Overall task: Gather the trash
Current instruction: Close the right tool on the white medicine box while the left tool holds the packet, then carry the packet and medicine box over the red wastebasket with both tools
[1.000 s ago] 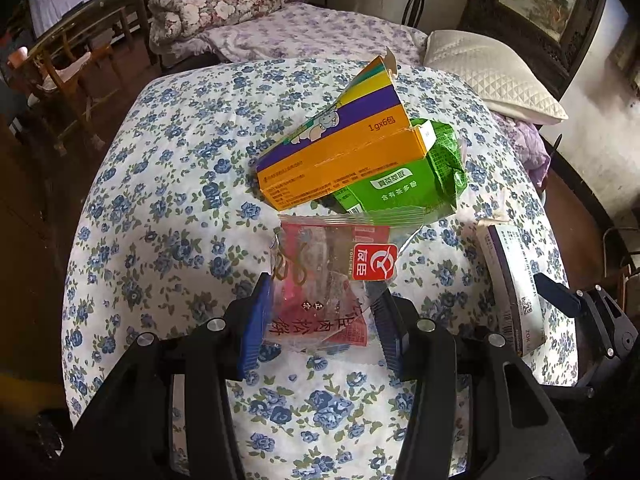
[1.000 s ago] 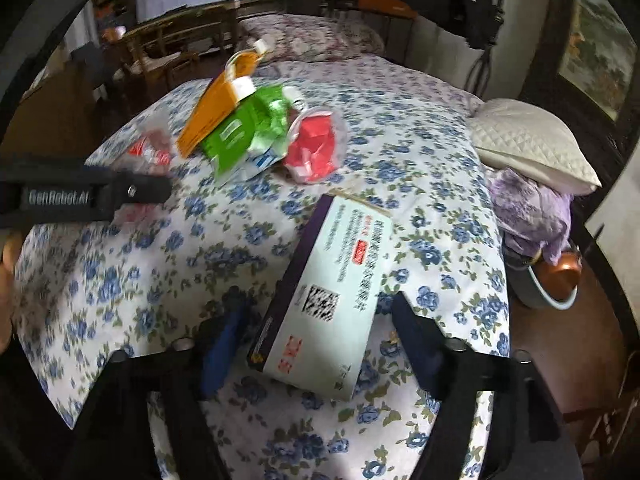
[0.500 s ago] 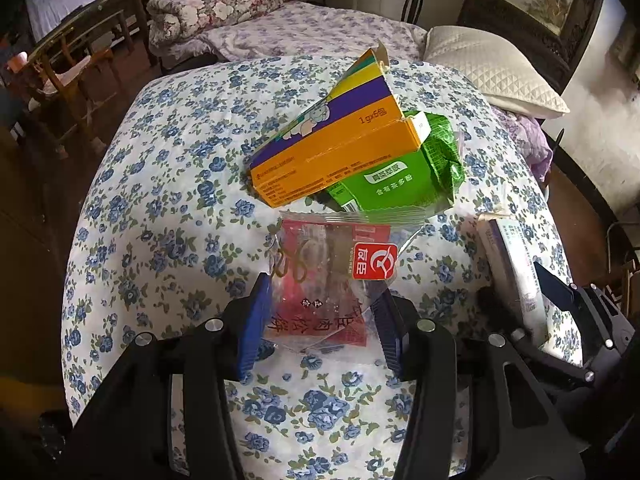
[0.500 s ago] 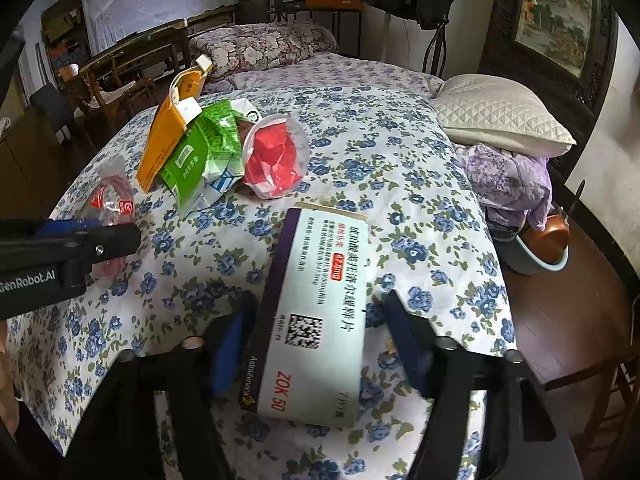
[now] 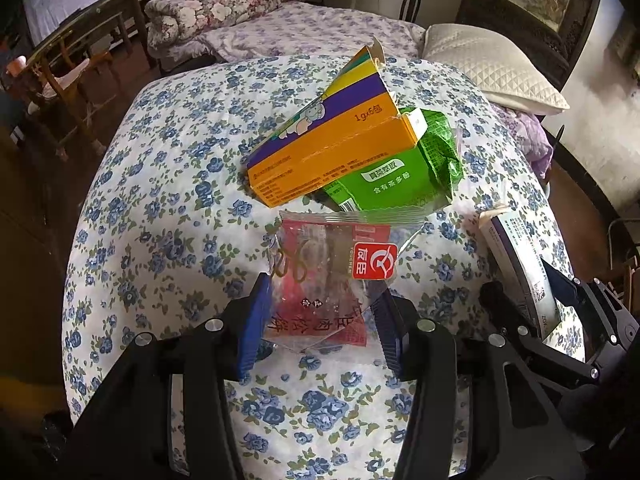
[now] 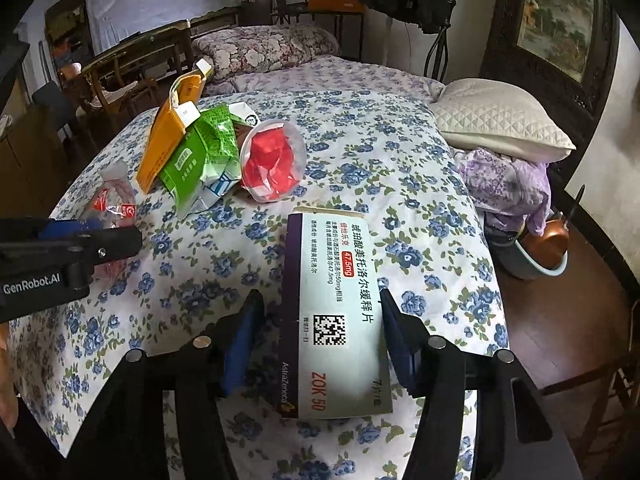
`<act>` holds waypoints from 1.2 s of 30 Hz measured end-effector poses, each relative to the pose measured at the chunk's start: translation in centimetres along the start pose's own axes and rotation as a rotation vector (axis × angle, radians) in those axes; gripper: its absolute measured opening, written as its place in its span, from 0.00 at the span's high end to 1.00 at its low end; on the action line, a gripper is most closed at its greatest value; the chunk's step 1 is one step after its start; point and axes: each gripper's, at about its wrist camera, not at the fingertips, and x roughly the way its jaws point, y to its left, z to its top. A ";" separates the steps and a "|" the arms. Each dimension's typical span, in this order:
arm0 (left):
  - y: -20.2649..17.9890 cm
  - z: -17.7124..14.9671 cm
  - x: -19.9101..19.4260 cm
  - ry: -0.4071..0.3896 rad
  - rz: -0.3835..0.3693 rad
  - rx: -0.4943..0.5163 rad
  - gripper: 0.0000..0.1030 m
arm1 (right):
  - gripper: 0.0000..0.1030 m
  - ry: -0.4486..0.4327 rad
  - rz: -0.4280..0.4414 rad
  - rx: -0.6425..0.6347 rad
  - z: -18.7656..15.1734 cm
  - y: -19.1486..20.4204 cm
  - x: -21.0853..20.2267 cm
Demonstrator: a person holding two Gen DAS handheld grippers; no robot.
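On the floral tablecloth (image 5: 160, 208), my left gripper (image 5: 320, 320) is open, its blue pads on either side of a clear and red snack wrapper (image 5: 332, 276); whether they touch it I cannot tell. My right gripper (image 6: 320, 328) is open around a white and purple medicine box (image 6: 340, 312), with a gap on the left pad side. Behind lie an orange and purple carton (image 5: 332, 148), a green packet (image 5: 396, 172) and a clear cup with red paper (image 6: 272, 164).
The round table drops off at its edges. Wooden chairs (image 5: 68, 80) stand to the left, a bed with a white pillow (image 5: 488, 68) behind. A copper pot in a basin (image 6: 544, 248) sits on the floor at the right.
Both grippers have moved forward a little over their items. The right gripper has straightened along the medicine box, which now lies deeper between its pads.
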 end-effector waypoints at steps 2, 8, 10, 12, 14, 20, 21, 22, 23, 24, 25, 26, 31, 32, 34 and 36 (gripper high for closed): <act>0.0 0.0 0.0 -0.001 0.001 0.000 0.51 | 0.56 -0.001 -0.003 0.002 0.0 -0.1 0.0; 0.1 0.0 0.0 -0.001 0.000 0.000 0.51 | 0.58 -0.007 0.015 0.015 0.1 -0.4 -0.2; 0.0 -0.1 0.0 -0.001 0.000 0.001 0.51 | 0.58 -0.006 0.012 0.001 0.0 -0.2 -0.2; 0.0 -0.1 0.0 -0.001 -0.001 0.000 0.52 | 0.58 -0.004 0.015 -0.005 0.0 -0.1 -0.2; 0.0 -0.1 -0.1 -0.001 -0.002 0.000 0.51 | 0.58 -0.005 0.021 -0.007 0.0 -0.1 -0.2; -0.8 0.3 -0.8 -0.010 -0.036 -0.003 0.52 | 0.58 -0.053 0.061 -0.010 0.2 -0.2 -2.1; -1.1 0.3 -0.9 -0.009 -0.044 0.004 0.52 | 0.58 -0.055 0.063 -0.004 0.3 -0.4 -2.3; -1.4 0.3 -0.9 -0.009 -0.050 0.008 0.52 | 0.58 -0.056 0.062 0.005 0.3 -0.7 -2.5; -1.7 0.3 -0.9 -0.010 -0.053 0.009 0.52 | 0.58 -0.057 0.058 0.013 0.3 -1.0 -2.6; -1.9 0.3 -0.9 -0.009 -0.053 0.010 0.52 | 0.58 -0.057 0.056 0.021 0.3 -1.2 -2.7; -2.1 0.2 -0.9 -0.007 -0.054 0.011 0.52 | 0.58 -0.058 0.055 0.033 0.4 -1.6 -2.9; -2.4 0.2 -0.9 -0.005 -0.057 0.009 0.52 | 0.58 -0.063 0.055 0.048 0.4 -2.1 -3.2; -4.8 -0.1 -0.7 0.023 -0.105 0.024 0.52 | 0.58 -0.105 0.052 0.105 0.4 -3.9 -5.0; -5.3 -0.3 -0.7 0.023 -0.108 0.031 0.52 | 0.58 -0.110 0.053 0.116 0.2 -4.4 -5.4; -6.9 -0.5 -0.8 0.025 -0.119 0.062 0.52 | 0.58 -0.115 0.049 0.140 -0.4 -5.5 -6.1; -8.6 -0.8 -0.9 0.025 -0.136 0.092 0.52 | 0.58 -0.112 0.044 0.166 -1.1 -6.7 -6.5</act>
